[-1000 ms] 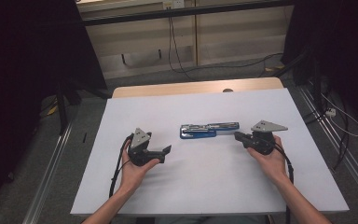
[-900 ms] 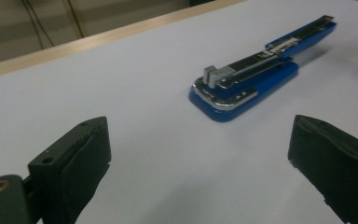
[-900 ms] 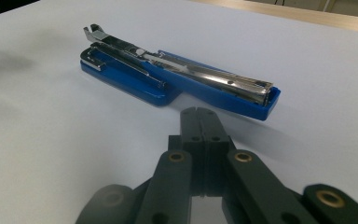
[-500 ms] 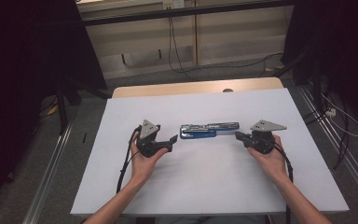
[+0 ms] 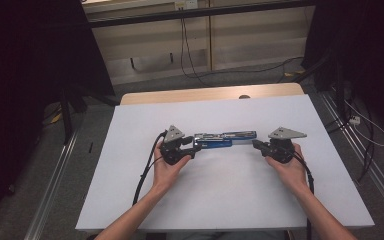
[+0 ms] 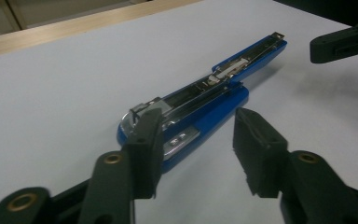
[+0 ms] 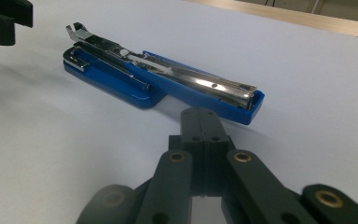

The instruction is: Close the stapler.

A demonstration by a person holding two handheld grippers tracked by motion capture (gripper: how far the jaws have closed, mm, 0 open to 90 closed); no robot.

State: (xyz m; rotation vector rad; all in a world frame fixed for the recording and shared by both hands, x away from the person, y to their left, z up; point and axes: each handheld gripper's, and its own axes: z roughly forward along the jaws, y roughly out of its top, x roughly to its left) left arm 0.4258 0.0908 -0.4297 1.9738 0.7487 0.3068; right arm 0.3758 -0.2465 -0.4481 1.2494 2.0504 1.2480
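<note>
So the left gripper (image 5: 194,148) slid rightward across the white counter (image 5: 130,200) from the lower left of the high view, and now sits right at the left end of the opened blue-and-chrome metal stapler (image 5: 225,139). Its jaws have just been closing, with that stapler end partly between them.

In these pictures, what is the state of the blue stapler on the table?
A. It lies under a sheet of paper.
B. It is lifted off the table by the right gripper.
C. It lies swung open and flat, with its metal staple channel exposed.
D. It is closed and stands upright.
C: the stapler lies opened out flat on the table, its shiny metal channel facing up.
</note>
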